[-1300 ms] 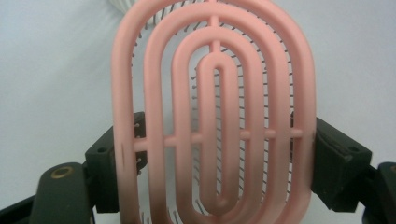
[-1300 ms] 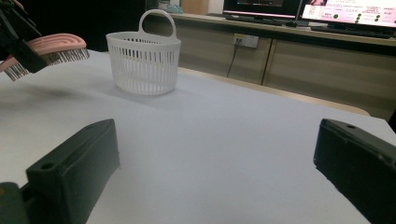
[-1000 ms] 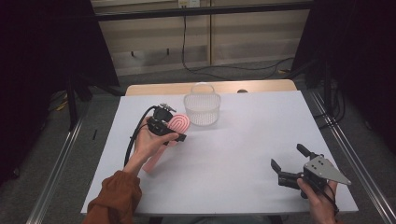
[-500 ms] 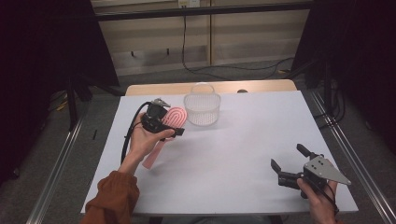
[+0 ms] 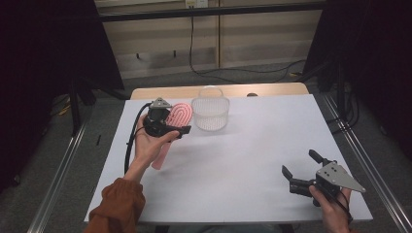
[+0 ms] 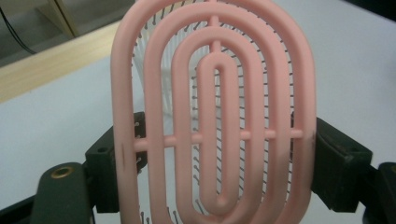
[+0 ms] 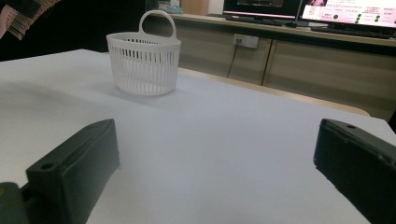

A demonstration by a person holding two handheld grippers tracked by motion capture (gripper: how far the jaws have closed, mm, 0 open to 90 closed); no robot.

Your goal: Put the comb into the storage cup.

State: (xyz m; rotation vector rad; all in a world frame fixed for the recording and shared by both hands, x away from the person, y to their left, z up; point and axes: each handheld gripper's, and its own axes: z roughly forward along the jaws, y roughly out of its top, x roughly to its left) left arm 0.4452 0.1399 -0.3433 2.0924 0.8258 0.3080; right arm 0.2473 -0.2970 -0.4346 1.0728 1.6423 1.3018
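We note that over the last second the left claw (image 5: 176, 127) has carried the pink brush (image 5: 179, 114) up and toward the white basket (image 5: 210, 113); the brush head now stands just beside the basket's rim, clamped between both jaws. We judge that lowering it in comes next. The right claw (image 5: 302, 170) rests wide open and empty, near the worktop's (image 5: 252, 145) front edge

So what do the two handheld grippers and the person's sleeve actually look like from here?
Both grippers are black with two blocky black fingers. The left gripper has a thick black cable looping down from it and a small grey plate on top. The right gripper carries a larger grey three-cornered plate with small holes. The left forearm wears a rust-orange sleeve gathered at the cuff.
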